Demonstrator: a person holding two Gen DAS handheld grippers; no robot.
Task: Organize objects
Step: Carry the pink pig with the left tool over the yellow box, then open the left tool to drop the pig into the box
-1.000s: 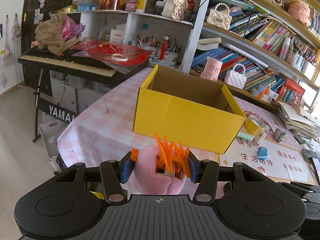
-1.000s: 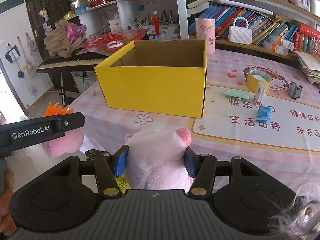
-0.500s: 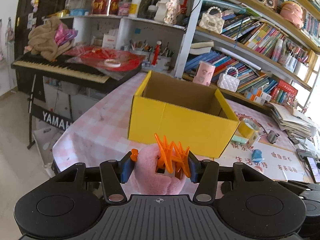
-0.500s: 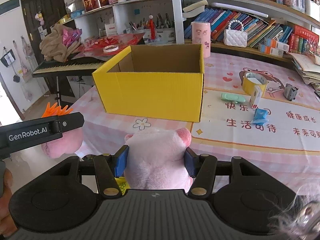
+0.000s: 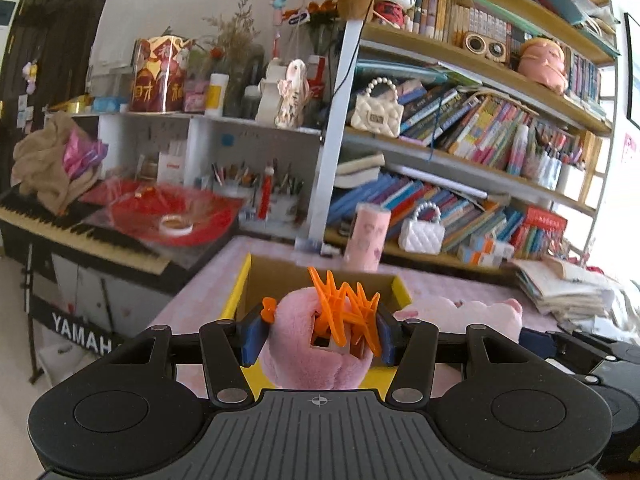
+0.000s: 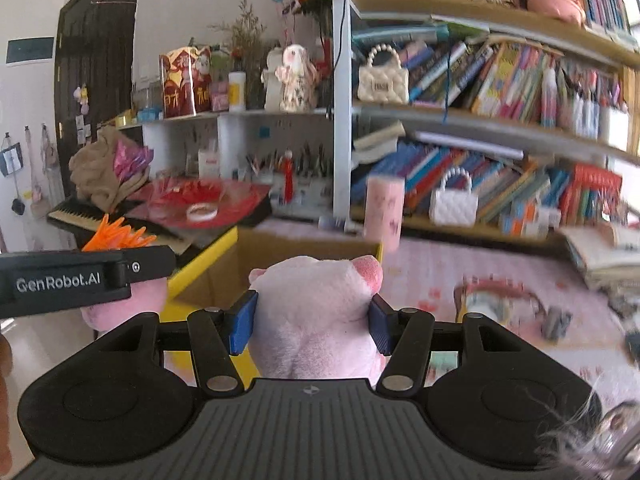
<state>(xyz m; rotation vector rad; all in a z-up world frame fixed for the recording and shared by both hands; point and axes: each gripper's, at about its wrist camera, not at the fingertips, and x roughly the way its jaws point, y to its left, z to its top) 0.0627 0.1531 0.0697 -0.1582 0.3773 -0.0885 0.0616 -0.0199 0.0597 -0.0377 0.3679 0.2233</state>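
Note:
My left gripper (image 5: 318,338) is shut on a pink plush toy with orange spikes (image 5: 316,352) and holds it at the near rim of the open yellow cardboard box (image 5: 240,292). My right gripper (image 6: 312,326) is shut on a pink plush pig (image 6: 316,320), also at the box's near rim (image 6: 200,258). The pig shows to the right in the left wrist view (image 5: 460,312). The left gripper and its toy show at the left in the right wrist view (image 6: 120,272).
A pink checked tablecloth (image 6: 432,276) covers the table, with a tape roll (image 6: 480,304) and small items on the right. A pink cup (image 5: 368,240) stands behind the box. Bookshelves (image 5: 480,152) rise behind; a keyboard piano (image 5: 80,236) stands at the left.
Both grippers have moved forward and up to the yellow box, each still holding its plush toy. The box now sits low and close in both views.

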